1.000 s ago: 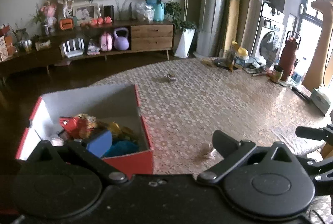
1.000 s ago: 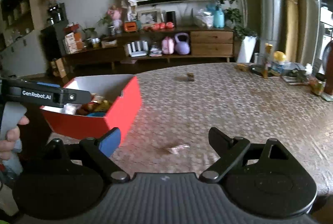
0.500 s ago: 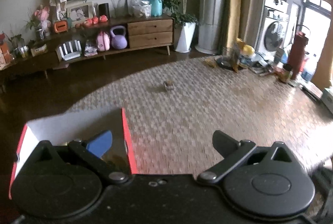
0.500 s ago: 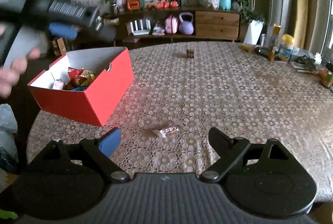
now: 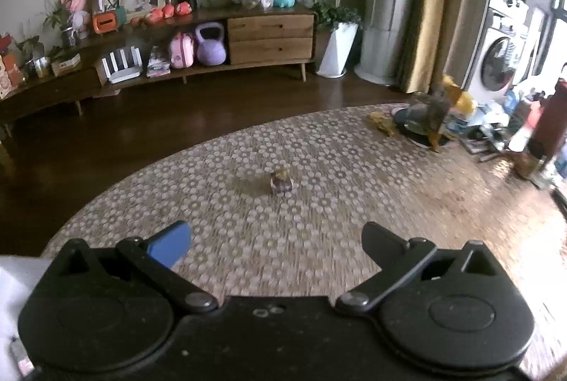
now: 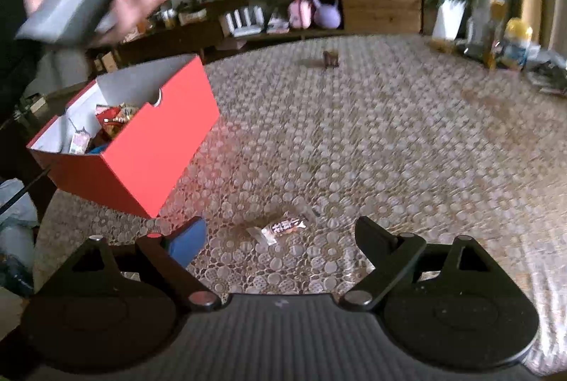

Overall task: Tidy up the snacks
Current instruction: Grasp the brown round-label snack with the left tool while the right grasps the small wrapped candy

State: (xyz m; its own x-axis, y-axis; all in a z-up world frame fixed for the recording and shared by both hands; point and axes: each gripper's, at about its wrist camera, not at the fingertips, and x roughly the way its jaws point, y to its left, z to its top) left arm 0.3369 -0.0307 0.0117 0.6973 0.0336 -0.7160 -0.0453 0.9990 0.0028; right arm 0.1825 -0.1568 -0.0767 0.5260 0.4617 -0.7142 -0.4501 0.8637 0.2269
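Crinkly foil, the wrapped candy (image 6: 281, 228) lies on the lace tablecloth (image 6: 389, 140) between the right gripper (image 6: 280, 236)'s wide, empty jaws, near the red box (image 6: 141, 161). It is probably light, soft and slippery; pinch its middle.

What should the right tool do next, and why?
Probably lower the right tool a little onto the wrapped candy and close. Its jaws are open and empty, the candy lies loose on the tablecloth just ahead between them, and the red box of snacks waits nearby.
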